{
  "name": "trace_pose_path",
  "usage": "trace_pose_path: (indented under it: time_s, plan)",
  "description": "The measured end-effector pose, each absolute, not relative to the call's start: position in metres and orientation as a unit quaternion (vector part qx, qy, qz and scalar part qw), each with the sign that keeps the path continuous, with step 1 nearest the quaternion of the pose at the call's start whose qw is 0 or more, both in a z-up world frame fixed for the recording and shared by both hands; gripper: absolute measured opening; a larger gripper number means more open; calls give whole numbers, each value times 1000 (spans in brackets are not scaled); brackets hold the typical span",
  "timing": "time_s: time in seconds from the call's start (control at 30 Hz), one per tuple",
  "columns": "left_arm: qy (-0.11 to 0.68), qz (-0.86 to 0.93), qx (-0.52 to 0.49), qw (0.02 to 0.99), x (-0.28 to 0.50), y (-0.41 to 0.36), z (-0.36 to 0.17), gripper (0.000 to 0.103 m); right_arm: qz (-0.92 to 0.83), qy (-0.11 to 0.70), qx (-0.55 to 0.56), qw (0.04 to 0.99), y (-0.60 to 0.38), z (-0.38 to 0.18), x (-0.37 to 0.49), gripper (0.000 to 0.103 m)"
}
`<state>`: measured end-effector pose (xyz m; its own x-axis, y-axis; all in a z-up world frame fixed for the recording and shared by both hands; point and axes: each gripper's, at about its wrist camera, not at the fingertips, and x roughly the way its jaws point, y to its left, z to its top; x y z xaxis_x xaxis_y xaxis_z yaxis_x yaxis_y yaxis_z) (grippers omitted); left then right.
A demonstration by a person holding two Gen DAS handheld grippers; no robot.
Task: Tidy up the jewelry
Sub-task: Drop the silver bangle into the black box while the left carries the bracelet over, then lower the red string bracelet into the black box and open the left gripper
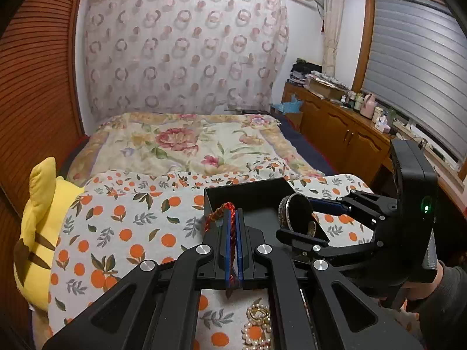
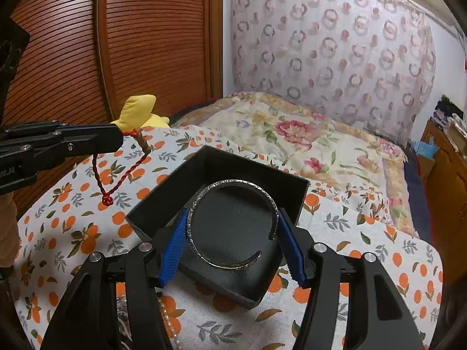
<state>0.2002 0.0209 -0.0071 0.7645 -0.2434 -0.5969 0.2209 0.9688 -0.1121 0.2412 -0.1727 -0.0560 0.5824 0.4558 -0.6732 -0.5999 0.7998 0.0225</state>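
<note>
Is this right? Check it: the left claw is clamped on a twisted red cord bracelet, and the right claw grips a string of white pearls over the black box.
One detail is wrong. The right claw grips an open silver metal cuff bangle, not pearls, as the right wrist view shows. The rest holds: the left claw is clamped on the twisted red cord bracelet, and the bangle is over the black box.

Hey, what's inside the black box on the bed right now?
The black box looks empty: only its dark floor shows. The right tool holds a silver cuff bracelet above it, hiding part of the floor. The red cord hangs from the left tool, outside the box.
</note>
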Motion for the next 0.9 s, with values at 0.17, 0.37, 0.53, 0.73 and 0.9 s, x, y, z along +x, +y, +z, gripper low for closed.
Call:
trace_pose_path:
  time_s: [0.17,0.37,0.53,0.73,0.9]
  plan:
    - [328,-124,-15,936,212,14,-12,2,303,349,-82,883,-184,-54,244,71]
    - [333,-132,-7,934,224,-2,-15,2,297,343,-69,888,-211,-46,235,71]
    - [334,-135,4,933,231,-19,-16,2,288,342,-56,893,-237,-44,224,71]
    - [327,-132,33,935,219,-32,-17,35,285,333,-49,897,-257,-40,202,71]
    - [324,-134,59,935,196,-34,-19,47,273,327,-30,904,-272,-37,178,71]
